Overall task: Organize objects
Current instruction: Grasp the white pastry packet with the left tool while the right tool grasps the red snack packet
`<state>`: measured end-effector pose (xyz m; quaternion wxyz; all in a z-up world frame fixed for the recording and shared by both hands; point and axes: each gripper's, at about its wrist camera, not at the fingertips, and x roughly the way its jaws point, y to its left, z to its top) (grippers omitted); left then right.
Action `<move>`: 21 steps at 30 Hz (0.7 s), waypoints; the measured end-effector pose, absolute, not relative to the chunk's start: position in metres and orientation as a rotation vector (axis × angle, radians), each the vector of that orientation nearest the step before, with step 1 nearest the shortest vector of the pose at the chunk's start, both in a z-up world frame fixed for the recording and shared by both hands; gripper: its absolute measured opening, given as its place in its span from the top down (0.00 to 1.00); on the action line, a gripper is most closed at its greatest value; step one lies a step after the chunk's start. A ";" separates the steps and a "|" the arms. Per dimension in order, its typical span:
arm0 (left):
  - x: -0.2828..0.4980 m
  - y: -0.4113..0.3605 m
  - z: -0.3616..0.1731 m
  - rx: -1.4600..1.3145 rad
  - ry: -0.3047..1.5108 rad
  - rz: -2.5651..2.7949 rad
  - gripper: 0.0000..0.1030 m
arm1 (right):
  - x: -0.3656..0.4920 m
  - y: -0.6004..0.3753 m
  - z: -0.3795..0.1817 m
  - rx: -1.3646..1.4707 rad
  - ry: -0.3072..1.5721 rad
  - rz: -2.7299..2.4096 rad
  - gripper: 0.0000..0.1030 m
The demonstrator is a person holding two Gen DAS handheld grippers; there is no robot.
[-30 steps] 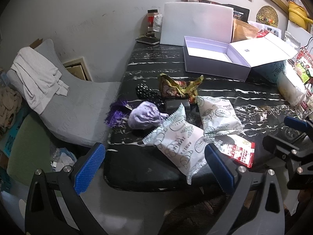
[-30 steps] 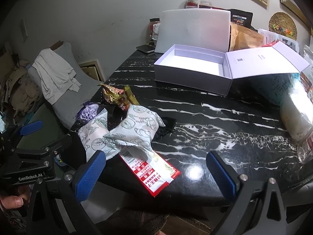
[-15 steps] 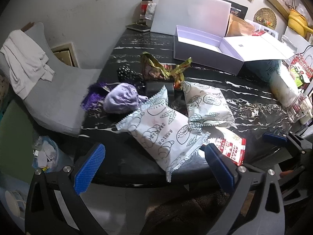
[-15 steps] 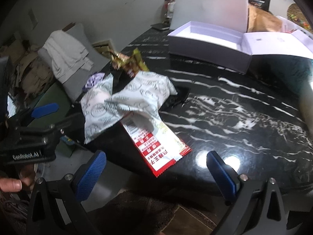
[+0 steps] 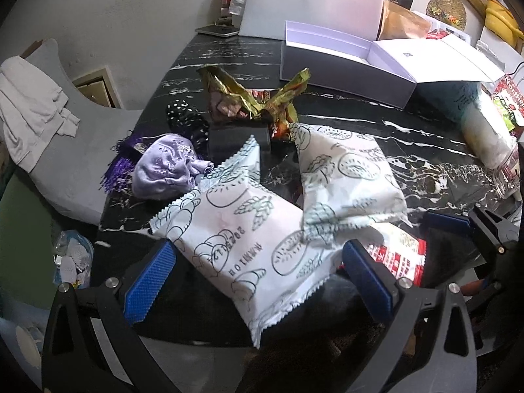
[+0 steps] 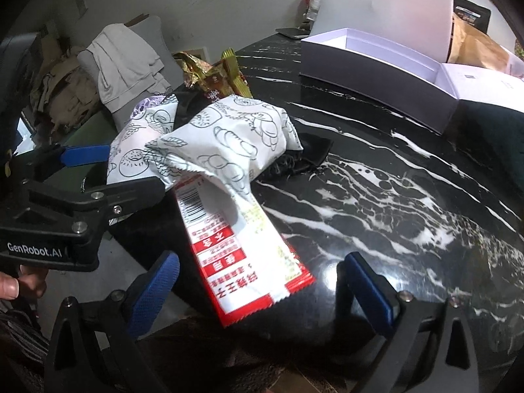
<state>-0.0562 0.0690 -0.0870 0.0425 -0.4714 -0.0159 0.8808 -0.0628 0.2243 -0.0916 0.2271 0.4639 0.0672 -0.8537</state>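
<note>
Both grippers lower and closer to snack pile than second ago; packets fill more of each view. Reads as approach for first pickup, nothing lifted yet.

Left gripper [image 5: 255, 271]: jaws wide, not gripping; near white printed packet [image 5: 242, 245] lies between pads at lower centre, overhanging table [image 5: 425, 150] edge.

Right gripper [image 6: 258, 281]: jaws starting to close, red-and-white packet [image 6: 242, 255] between them at lower centre, pads not touching.

Open lavender box [image 5: 340, 59] at upper right, empty, well apart; likely destination.
</note>
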 end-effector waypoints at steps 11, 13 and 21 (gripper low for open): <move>-0.076 0.064 -0.101 -1.462 -0.116 2.662 0.01 | -0.059 0.205 -0.092 1.190 0.363 -2.316 0.23; -0.076 0.064 -0.103 -1.459 -0.123 2.653 0.08 | -0.058 0.205 -0.091 1.185 0.366 -2.326 0.35; -0.066 0.066 -0.103 -1.434 -0.121 2.613 0.21 | -0.047 0.213 -0.087 1.200 0.377 -2.310 0.42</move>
